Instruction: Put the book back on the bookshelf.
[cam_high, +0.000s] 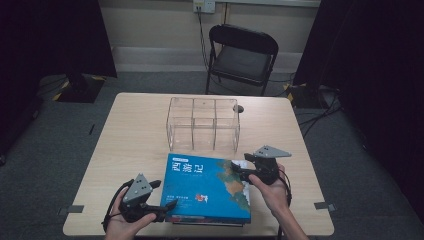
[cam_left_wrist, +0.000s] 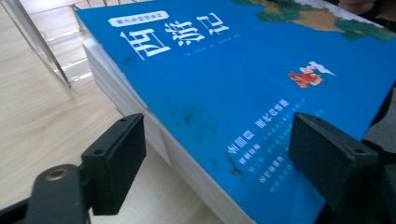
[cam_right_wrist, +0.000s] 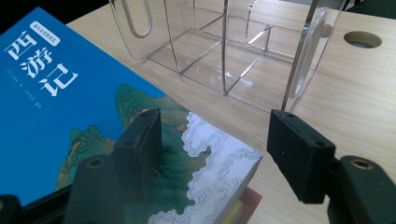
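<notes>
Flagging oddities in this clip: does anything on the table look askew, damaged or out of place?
Little stands out. The blue book lies on another book whose edge peeks out beneath its corner, so the stack is slightly uneven. Dark scuffs mark its cover. The clear organizer stands upright.

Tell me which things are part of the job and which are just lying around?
Part of the job: blue book, left gripper, right gripper, clear divided box.
Just around: black chair, wall socket, cables.

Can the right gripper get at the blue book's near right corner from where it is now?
Probably yes: the right gripper stands open astride that corner of the blue book, and nothing lies between its jaws and the cover.
</notes>
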